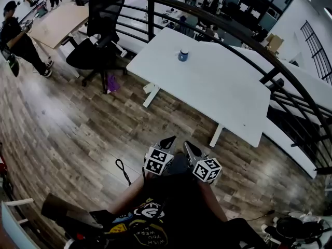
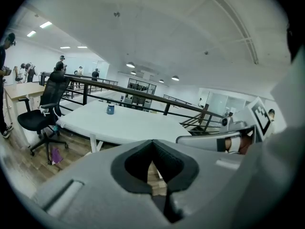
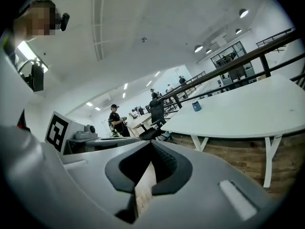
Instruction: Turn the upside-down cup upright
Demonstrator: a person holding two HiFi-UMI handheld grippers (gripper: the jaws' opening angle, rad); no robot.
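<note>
Near the left end of the bench point(image 1: 223, 90) stands the blue cup point(image 1: 183, 55), clear of every edge. Left tool point(image 1: 167, 140) and right tool point(image 1: 190, 147), both clenched empty, hang side by side over open floor point(image 1: 78, 128), well apart from it.

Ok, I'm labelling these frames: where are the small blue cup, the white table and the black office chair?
small blue cup point(image 1: 183, 55), head view, middle of its side
white table point(image 1: 220, 90), head view, bare part of its top
black office chair point(image 1: 106, 12), head view, its backrest
</note>
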